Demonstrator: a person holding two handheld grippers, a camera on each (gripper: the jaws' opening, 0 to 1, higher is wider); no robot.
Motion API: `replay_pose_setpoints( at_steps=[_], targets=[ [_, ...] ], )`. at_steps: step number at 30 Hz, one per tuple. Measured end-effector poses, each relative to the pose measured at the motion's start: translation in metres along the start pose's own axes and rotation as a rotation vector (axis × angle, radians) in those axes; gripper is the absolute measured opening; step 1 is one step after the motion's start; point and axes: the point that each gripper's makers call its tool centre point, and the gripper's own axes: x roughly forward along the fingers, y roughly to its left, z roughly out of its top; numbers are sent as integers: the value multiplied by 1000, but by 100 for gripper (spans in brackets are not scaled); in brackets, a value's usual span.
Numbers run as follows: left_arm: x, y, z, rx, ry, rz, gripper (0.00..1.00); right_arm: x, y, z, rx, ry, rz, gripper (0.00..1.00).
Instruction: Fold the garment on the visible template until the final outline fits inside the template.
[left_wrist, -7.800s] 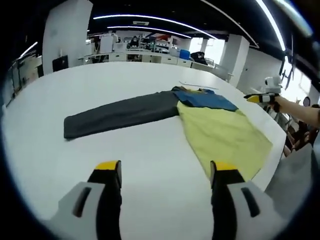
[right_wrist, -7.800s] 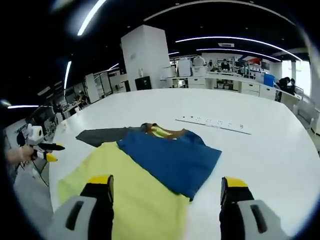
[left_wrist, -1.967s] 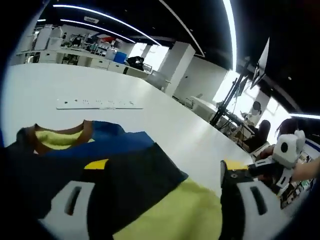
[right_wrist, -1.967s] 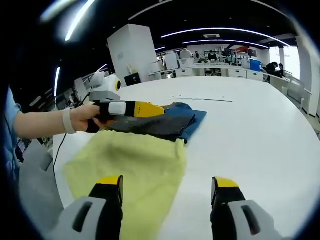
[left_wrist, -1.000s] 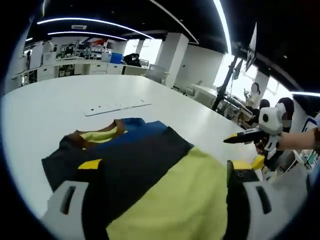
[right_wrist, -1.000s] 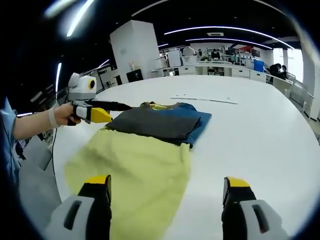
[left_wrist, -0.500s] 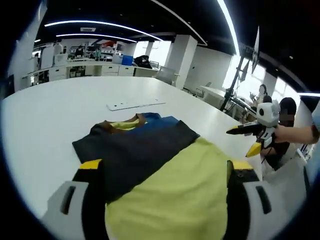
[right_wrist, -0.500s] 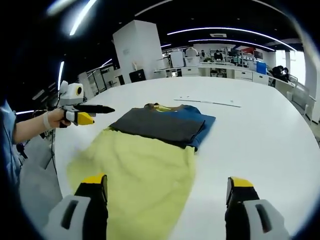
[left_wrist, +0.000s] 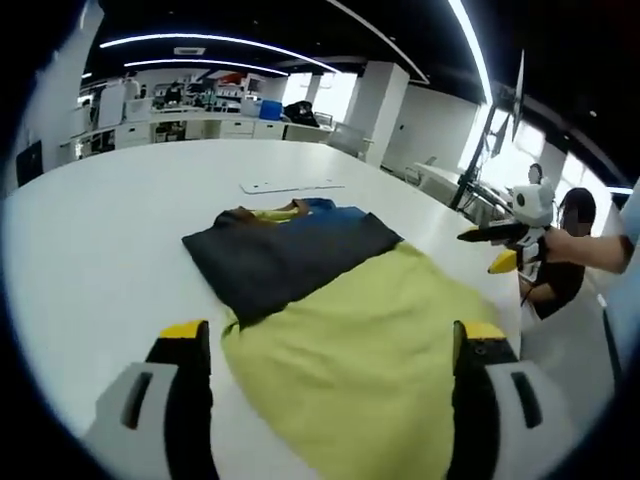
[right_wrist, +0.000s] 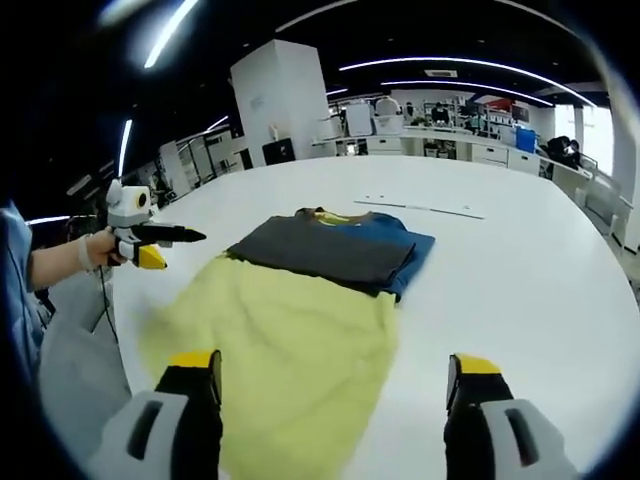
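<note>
Both tools (left_wrist: 325, 335) withdrawn — garment (right_wrist: 320, 300) seemingly part-folded.

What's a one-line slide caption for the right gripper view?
Open right claw above the yellow-bodied shirt, dark sleeve folded across its chest on the white table.

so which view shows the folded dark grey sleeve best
The left gripper view: the dark grey sleeve lies broad and near, folded across the shirt's blue chest above the yellow body. The right gripper view shows the same sleeve farther off and flatter.
</note>
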Motion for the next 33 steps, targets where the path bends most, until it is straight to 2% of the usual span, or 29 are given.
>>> replay_pose_setpoints(
  at_steps=[13, 26, 31, 33],
  targets=[
    [-39, -3, -38, -44, 24, 48, 91, -17, 7, -21, 18, 20, -3, 83],
    [-59, -2, -54, -61, 38, 76, 86, -27, 13, -38, 31, 38, -1, 76],
    [-63, -8, -59, -54, 50, 62, 82, -33, 16, -45, 18, 47, 8, 66],
    [-65, -12, -63, -58, 60, 52, 79, -36, 17, -52, 41, 66, 22, 61]
  ],
)
